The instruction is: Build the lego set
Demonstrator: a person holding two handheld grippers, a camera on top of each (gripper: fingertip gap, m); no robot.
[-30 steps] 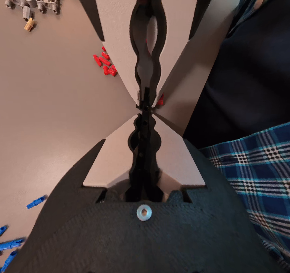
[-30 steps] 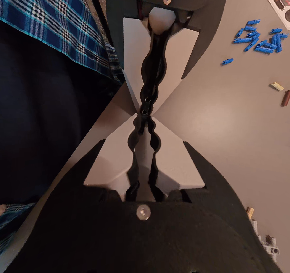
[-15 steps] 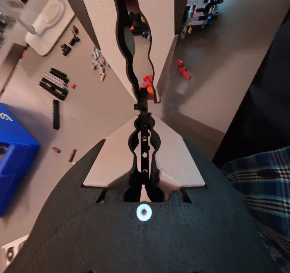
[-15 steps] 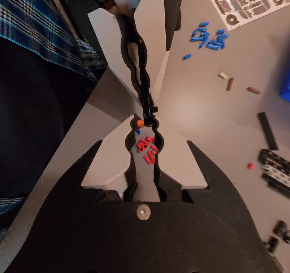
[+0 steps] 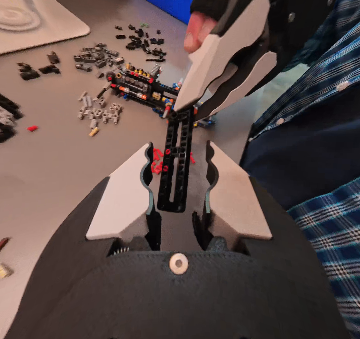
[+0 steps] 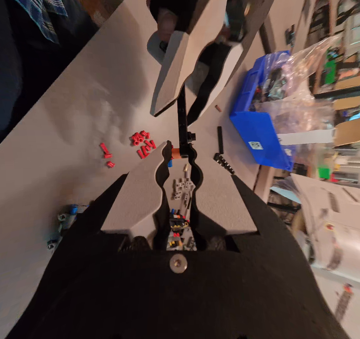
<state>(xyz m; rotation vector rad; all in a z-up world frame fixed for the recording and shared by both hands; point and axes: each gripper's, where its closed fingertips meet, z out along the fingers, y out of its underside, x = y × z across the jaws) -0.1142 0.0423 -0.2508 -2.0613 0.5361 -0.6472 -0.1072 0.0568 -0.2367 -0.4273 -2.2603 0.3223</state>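
A long black lego frame (image 5: 183, 177) with red pins in its holes hangs above the table. My right gripper (image 6: 180, 150) is shut on its far end, where an orange bush (image 6: 176, 152) sits between the tips. In the left wrist view the right gripper (image 5: 185, 114) comes in from the upper right. My left gripper (image 5: 179, 143) is open wide, with the frame's near end between its fingers, apart from both. In the right wrist view the frame (image 6: 182, 123) is edge-on and the left gripper (image 6: 175, 117) stands open around it.
On the grey table lie loose red pins (image 5: 156, 166), grey connectors (image 5: 99, 111), black parts (image 5: 140, 41) and a half-built model (image 5: 140, 88). A blue bin (image 6: 259, 135) with plastic bags stands beyond. A person's torso (image 5: 302, 154) is at the table's edge.
My left gripper has opened and let go of the black frame. The right gripper still holds its end. Both views have swung up toward the table's far side.
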